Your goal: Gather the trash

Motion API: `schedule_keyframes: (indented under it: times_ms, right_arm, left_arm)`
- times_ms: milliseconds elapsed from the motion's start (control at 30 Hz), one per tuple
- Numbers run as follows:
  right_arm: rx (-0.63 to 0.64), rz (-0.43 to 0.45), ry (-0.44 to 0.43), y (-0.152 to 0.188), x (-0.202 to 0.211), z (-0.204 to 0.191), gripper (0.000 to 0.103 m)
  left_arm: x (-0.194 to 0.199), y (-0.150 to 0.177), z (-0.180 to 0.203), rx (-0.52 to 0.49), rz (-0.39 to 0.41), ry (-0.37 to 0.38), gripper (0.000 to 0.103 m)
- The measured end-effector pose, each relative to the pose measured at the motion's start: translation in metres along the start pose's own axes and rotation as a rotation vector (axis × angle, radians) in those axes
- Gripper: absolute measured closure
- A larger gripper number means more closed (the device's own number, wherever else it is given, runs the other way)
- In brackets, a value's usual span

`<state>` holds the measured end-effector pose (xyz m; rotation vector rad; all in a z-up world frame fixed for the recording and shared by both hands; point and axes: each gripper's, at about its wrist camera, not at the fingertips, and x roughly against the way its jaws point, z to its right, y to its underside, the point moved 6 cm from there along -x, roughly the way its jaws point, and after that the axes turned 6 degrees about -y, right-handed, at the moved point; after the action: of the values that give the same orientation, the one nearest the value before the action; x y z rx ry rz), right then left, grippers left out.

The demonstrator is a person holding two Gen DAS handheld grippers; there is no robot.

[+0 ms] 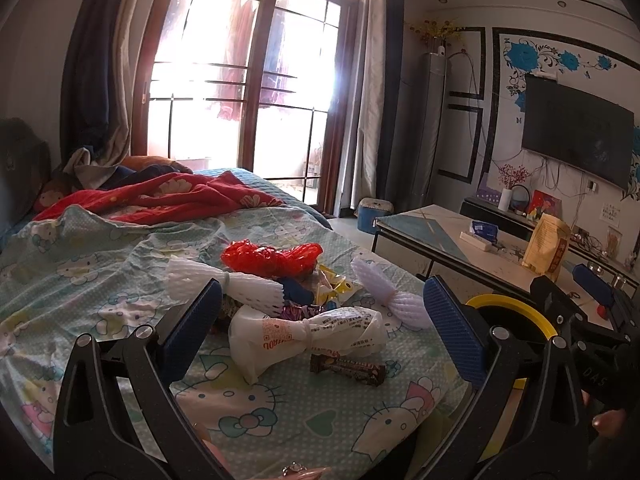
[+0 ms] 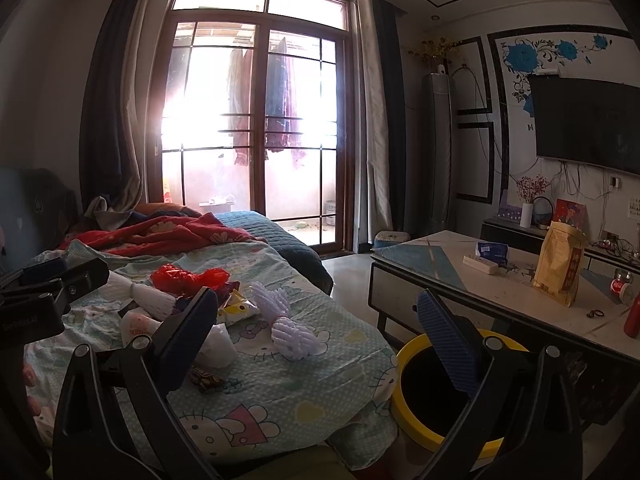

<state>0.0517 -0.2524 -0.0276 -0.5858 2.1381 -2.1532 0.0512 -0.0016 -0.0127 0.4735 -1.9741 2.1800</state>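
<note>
The trash is lying in a loose heap on the pale green cartoon-cat bedsheet [image 1: 100,264], near the bed's right edge. The left gripper [image 1: 324,328] is hovering over that heap with its blue-padded jaws spread wide and nothing between them. Framed in the gap is a knotted white plastic bag with orange print [image 1: 304,334], and just in front of it a dark brown chocolate-bar wrapper [image 1: 348,369] is lying flat on the sheet.

Behind the bag, a crumpled red plastic bag [image 1: 272,256] is sitting at the back of the pile, with a white foam fruit net [image 1: 244,290] touching it on the left. A small yellow snack packet [image 1: 334,286] is tucked in the middle, and a second, lilac-white foam net [image 1: 394,296] is lying apart to the right.

The right gripper [image 2: 320,330] is hanging further right, over the bed's corner, its jaws likewise wide open and holding nothing. Its right finger is crossing in front of a round black bin with a yellow rim [image 2: 416,412], which is standing on the floor just beside the bed, between it and a low marble-topped coffee table [image 2: 516,286]. A tall yellow paper pouch [image 2: 558,268] is standing upright on that table.
</note>
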Motion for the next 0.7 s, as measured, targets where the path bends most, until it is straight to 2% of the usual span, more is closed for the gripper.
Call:
schedule_keyframes:
  times_ms: [400, 700]
  right_arm:
    - [-0.004, -0.002, -0.011, 0.001, 0.0, 0.0, 0.006]
    - [0.046, -0.06, -0.12, 0.005, -0.017, -0.024, 0.006]
  left_arm:
    - [-0.003, 0.003, -0.002, 0.001, -0.009, -0.005, 0.011]
    - [-0.011, -0.001, -0.023, 0.041, -0.016, -0.046, 0.011]
